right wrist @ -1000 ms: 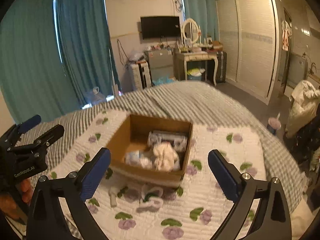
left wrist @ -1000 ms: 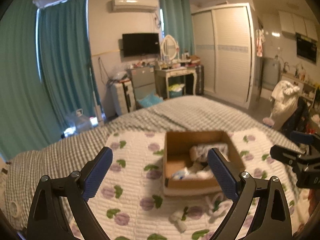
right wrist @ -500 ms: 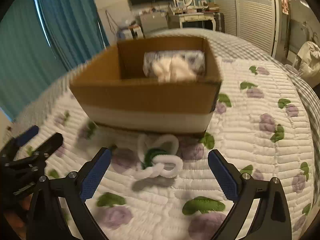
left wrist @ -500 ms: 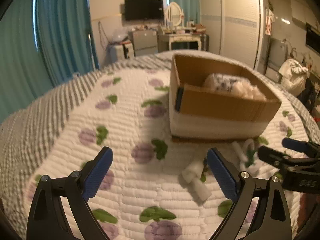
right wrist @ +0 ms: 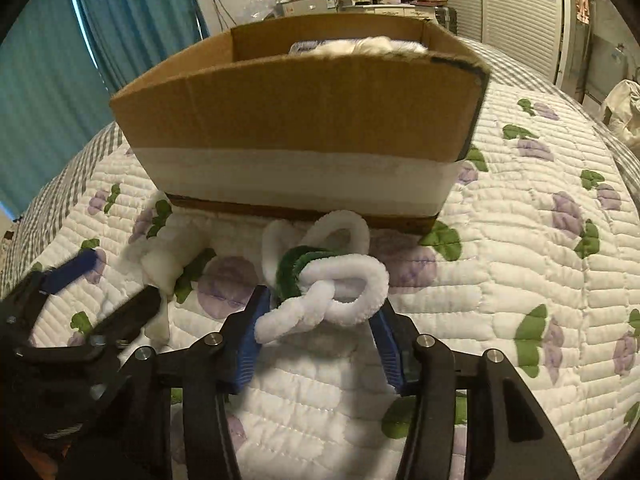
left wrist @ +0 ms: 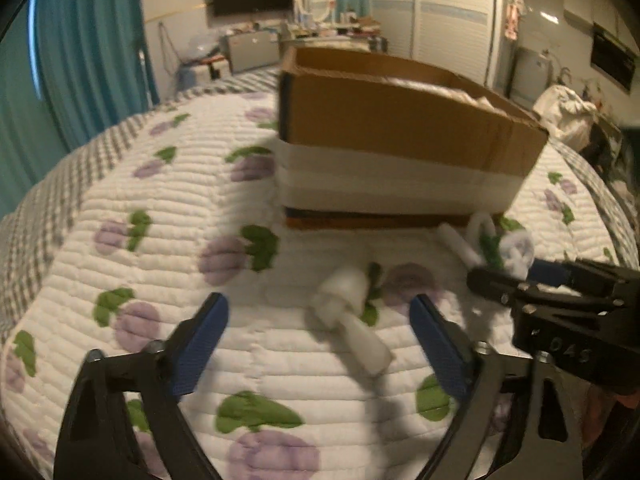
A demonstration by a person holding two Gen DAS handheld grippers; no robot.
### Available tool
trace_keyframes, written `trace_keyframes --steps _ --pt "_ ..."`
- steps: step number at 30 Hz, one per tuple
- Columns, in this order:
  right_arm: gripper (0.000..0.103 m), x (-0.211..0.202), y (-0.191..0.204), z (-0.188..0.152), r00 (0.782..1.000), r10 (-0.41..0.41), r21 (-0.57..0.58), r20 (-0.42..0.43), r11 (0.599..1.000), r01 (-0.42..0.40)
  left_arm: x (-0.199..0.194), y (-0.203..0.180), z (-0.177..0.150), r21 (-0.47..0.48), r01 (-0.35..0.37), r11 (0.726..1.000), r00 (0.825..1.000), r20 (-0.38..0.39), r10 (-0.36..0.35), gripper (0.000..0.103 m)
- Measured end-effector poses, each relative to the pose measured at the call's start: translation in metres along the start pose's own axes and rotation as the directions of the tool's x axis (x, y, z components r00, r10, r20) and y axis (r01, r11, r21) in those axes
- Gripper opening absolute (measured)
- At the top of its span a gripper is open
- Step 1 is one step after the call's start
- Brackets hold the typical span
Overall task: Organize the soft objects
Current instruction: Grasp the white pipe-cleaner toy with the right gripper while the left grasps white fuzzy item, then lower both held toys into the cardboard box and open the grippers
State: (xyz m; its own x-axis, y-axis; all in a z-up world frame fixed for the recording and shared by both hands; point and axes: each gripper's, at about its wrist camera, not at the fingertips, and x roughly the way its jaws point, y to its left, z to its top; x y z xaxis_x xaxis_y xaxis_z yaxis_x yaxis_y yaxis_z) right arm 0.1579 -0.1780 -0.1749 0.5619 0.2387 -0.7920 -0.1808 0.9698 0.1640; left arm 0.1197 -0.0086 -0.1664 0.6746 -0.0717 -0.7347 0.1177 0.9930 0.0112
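Cardboard box [right wrist: 304, 92] sits on the bed, on a white quilt [right wrist: 540, 280] printed with purple and green flowers, and everything I describe lies by its near wall. Just in front of that wall, close to its right-hand half, is the fuzzy chenille loop toy [right wrist: 332, 280] — white loops knotted around a green one. My right gripper [right wrist: 320, 332] has its blue-padded fingers [right wrist: 250, 340] drawn in around the toy's near end, the pads at or against its sides; I can't tell whether they press it yet. In front of the box's left half lies a small white plush mushroom [left wrist: 348, 320] on its side, stem toward me. My left gripper [left wrist: 316, 340] hovers low over the quilt with its fingers [left wrist: 198, 344] spread wide, one on each side of the mushroom and clear of it — holding nothing. Inside the box, white soft things [right wrist: 372, 45] show above the rim.
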Motion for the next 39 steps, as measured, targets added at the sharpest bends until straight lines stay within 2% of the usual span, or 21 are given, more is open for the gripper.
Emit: trace_keyframes --steps 2,4,6,8,11,18,26,34,39 --pt "0.050 -0.005 -0.004 0.002 1.000 -0.001 0.016 0.013 1.000 0.001 0.009 -0.005 0.000 0.017 -0.005 1.000 0.999 -0.039 0.006 0.065" --pt "0.050 -0.009 -0.008 0.004 1.000 0.002 0.027 0.023 1.000 -0.003 0.018 -0.007 -0.001 0.025 -0.003 1.000 0.997 -0.072 0.004 0.056" --pt "0.050 -0.012 -0.008 0.006 0.999 0.005 0.030 0.033 1.000 -0.006 0.021 -0.007 0.000 0.021 0.016 1.000 0.998 -0.068 -0.014 0.051" --pt "0.050 -0.013 -0.008 0.007 0.999 0.006 0.028 0.037 1.000 -0.007 0.023 -0.007 0.001 0.019 0.032 0.999 0.997 -0.068 -0.031 0.036" --pt "0.050 -0.012 -0.005 0.007 0.999 0.014 0.022 0.036 1.000 -0.014 0.023 -0.006 0.000 0.008 0.032 0.999 0.997 -0.070 -0.032 0.030" --pt "0.050 -0.024 0.000 0.008 0.998 0.017 0.009 0.058 1.000 -0.018 0.010 -0.008 0.001 0.010 0.032 0.999 0.998 -0.050 -0.032 0.030" --pt "0.050 -0.056 0.005 0.015 0.994 0.024 -0.003 0.105 1.000 -0.024 -0.021 -0.017 0.016 0.026 0.053 0.998 0.999 0.006 -0.053 0.030" --pt "0.050 -0.104 0.009 0.030 0.984 0.017 -0.023 0.180 1.000 -0.013 -0.065 -0.023 0.045 0.068 0.051 0.996 0.995 0.083 -0.056 0.030" --pt "0.050 -0.139 0.018 0.053 0.971 0.005 -0.063 0.239 0.998 0.011 -0.090 -0.022 0.076 0.061 0.046 0.997 0.990 0.130 -0.053 0.030"
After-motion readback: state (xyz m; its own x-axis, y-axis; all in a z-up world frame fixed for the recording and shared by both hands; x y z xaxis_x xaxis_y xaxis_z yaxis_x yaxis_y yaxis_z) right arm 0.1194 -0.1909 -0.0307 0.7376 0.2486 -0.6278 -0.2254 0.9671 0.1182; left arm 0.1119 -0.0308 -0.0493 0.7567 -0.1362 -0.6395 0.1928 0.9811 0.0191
